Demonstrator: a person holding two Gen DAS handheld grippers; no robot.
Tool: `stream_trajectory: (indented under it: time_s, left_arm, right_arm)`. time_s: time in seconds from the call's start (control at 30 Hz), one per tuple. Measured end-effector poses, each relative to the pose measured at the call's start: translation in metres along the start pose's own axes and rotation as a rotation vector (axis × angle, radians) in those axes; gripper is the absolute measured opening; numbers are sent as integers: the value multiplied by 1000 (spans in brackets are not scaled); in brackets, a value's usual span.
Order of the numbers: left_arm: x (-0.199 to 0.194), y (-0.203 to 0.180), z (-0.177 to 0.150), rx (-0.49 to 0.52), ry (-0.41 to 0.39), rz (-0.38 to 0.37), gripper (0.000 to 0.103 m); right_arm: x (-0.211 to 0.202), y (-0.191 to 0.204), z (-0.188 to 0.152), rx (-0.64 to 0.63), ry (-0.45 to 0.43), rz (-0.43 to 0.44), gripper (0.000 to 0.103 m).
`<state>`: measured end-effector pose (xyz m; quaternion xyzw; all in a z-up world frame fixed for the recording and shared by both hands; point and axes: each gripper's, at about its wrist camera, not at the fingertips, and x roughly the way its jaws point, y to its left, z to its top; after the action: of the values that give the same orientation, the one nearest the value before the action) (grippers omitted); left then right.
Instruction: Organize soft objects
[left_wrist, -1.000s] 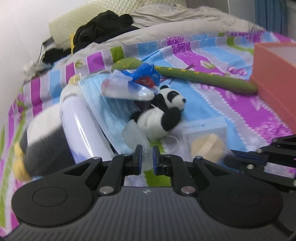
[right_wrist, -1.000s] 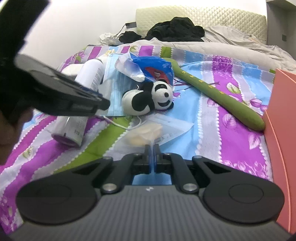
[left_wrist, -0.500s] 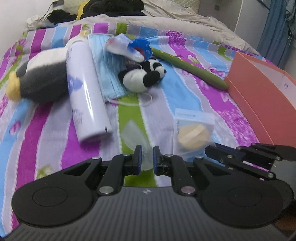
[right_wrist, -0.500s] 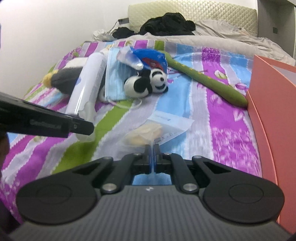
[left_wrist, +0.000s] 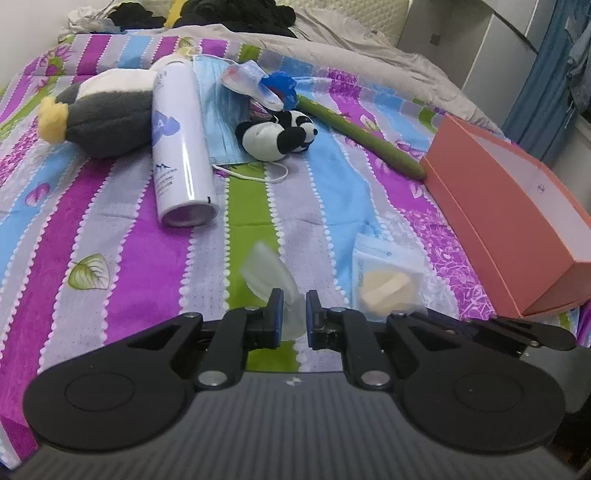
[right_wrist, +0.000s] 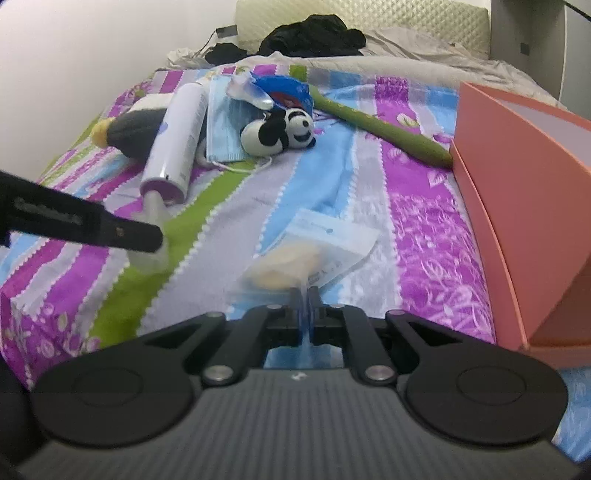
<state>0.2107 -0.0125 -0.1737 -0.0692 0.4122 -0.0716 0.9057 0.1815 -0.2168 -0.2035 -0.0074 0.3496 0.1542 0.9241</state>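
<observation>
Surface: a bed with a striped sheet (left_wrist: 122, 206) in purple, blue, green and grey; a beige blanket (left_wrist: 369, 48) and dark clothes (right_wrist: 314, 37) lie at the far end.
Left gripper (left_wrist: 291, 325): clenched on a translucent soft piece (left_wrist: 269, 273), which stands out forward between the fingers, above the sheet.
Right gripper (right_wrist: 304, 317): closed on the near edge of a clear pouch (right_wrist: 314, 251) with a pale yellow sponge (left_wrist: 384, 286) inside; the pouch rests on the sheet.
Between the grippers: the pouch lies just beside the left gripper, on its right.
Box (left_wrist: 517, 221): orange, at the right edge of the bed, near the pouch.
Further: a white can (left_wrist: 177, 144) lies on its side; a grey penguin (left_wrist: 99, 118) touches it on the left.
Middle: a panda (left_wrist: 277, 134) lies partly on a blue mask (left_wrist: 221, 110).
Behind: a blue bag (right_wrist: 284, 86) and a long green toy (right_wrist: 384, 129), whose end reaches the box.
</observation>
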Motion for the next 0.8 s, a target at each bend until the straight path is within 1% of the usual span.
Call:
stream_trajectory:
  time_s: [0.1,0.17,0.2,0.23,0.3,0.37,0.53,0.6,0.63,0.7,0.73,0.8]
  left_arm:
    - [-6,5,-2,-20,-11,-4,14]
    - [-8,8,-3,-30,-15,-9,14]
    - [-9,10,-3,-35,-17,-10,14]
    - [-9,12,-3,-41,-18,-11,14]
    - [-10,16,-3,-54,-20,-16,14]
    - [-11,20,-3,-65,-22,-18,14]
    - [-9,27,-4,-90,-17,-25,15]
    - [-8,28,-6,-93,-11,-26,15]
    - [-8,29,-7,-95,-9,-28,15]
    - [-8,29,-8,-98,-6,-33,15]
    - [-9,29,-9,-100,-6,-32,15]
    - [-10,30,-11,-105,-4,-24,15]
  right_arm:
    - [-6,-7,-2,40,-3,8,9]
    - [-6,-11,-1,69,4,9,15]
    - [-7,-12,-1,80,4,5,24]
    - [-8,-12,1,89,2,7,38]
    - [-12,-11,4,114,-7,35,52]
    - [-16,-8,7,125,-15,52,54]
    - [-10,2,18,90,-18,16,54]
    - [0,7,20,67,1,-14,54]
    - [8,10,21,53,17,-45,54]
    - [23,12,21,33,53,-85,58]
    - [29,13,21,26,65,-84,62]
    - [37,18,20,1,85,-85,65]
